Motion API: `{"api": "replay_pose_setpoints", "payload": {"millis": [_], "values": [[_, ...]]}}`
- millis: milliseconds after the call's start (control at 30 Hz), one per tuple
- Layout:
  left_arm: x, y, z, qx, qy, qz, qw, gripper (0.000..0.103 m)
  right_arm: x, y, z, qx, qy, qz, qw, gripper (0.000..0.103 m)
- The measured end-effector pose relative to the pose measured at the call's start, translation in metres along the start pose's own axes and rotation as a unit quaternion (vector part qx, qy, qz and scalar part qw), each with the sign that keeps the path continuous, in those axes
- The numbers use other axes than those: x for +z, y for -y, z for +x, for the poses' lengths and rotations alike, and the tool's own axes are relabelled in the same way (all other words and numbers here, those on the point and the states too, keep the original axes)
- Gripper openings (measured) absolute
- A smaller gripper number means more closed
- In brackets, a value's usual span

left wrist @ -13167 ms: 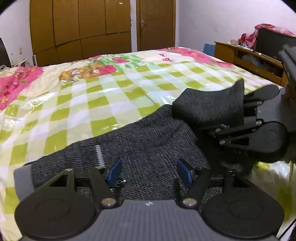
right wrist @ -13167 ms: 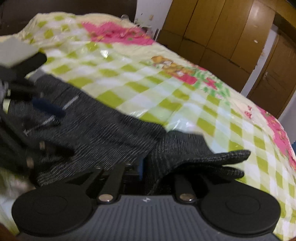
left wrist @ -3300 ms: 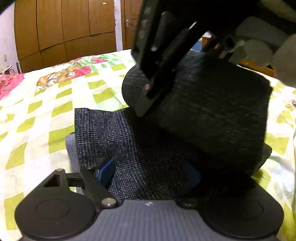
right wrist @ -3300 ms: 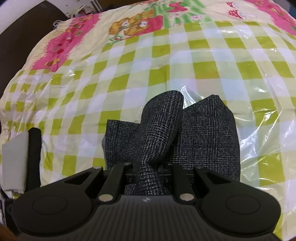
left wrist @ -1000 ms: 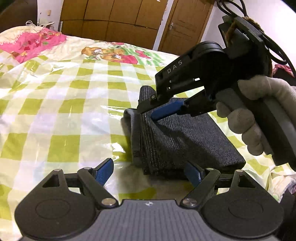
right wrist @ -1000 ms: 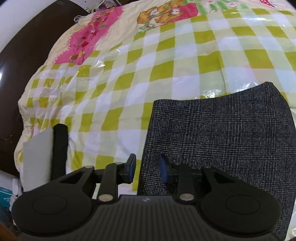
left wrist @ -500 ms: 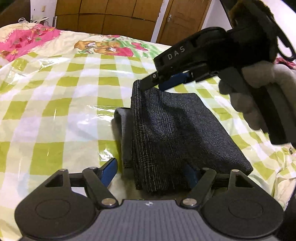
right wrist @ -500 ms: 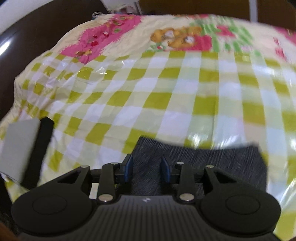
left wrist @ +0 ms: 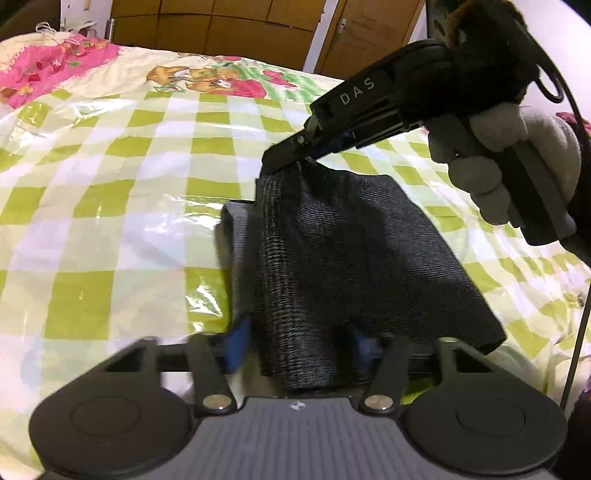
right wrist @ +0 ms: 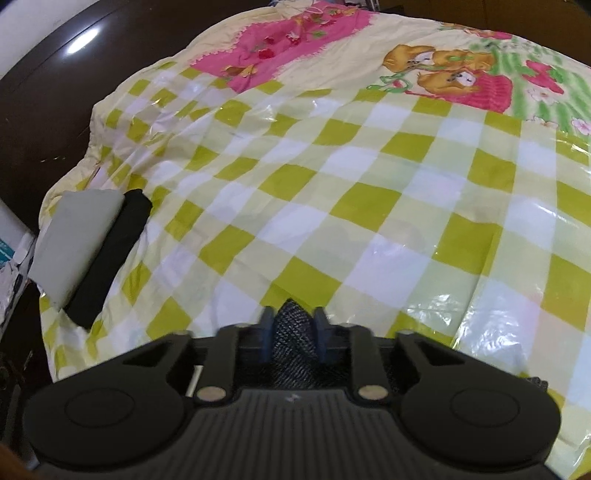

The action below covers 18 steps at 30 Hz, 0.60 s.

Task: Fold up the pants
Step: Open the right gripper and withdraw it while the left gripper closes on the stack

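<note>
The pants (left wrist: 343, 258) hide the left claw's (left wrist: 299, 343) right fingertip.

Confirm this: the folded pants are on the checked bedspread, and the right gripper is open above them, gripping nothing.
Not quite. The right gripper is shut on the pants, pinching their far edge; the right wrist view shows fabric between its fingers. The pants are folded, over the bedspread.

A home bedroom: bed (right wrist: 369, 206) under a checked cartoon-print cover, wooden wardrobe doors (left wrist: 207, 22) behind.
</note>
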<state>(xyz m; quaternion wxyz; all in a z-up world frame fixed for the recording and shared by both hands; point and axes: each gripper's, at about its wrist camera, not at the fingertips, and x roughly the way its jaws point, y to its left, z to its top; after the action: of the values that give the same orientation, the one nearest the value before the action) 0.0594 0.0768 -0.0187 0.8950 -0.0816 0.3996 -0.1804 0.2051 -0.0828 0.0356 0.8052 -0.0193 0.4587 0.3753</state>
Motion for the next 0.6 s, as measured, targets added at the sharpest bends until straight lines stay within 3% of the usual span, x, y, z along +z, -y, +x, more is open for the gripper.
{"api": "replay_pose_setpoints", "payload": {"millis": [200,367,500,600], "values": [[0.004,-0.002,-0.016,0.004,0.036,-0.013,0.9993,0.038,0.007,-0.020,-0.018,-0.015,0.023,-0.016,0.999,0.013],[-0.003,-0.018,-0.008,0.010,0.038,-0.056,0.9977,0.037,0.012,-0.020,-0.001,-0.011,0.039,0.012,0.999,0.012],[-0.005,-0.028,0.002,0.012,0.017,-0.085,0.9961,0.038,0.004,-0.033,0.027,-0.043,0.040,-0.009,0.998,0.012],[-0.006,-0.029,0.002,0.016,0.019,-0.087,0.9959,0.039,0.003,-0.035,0.045,-0.041,0.042,0.003,0.998,0.012]]}}
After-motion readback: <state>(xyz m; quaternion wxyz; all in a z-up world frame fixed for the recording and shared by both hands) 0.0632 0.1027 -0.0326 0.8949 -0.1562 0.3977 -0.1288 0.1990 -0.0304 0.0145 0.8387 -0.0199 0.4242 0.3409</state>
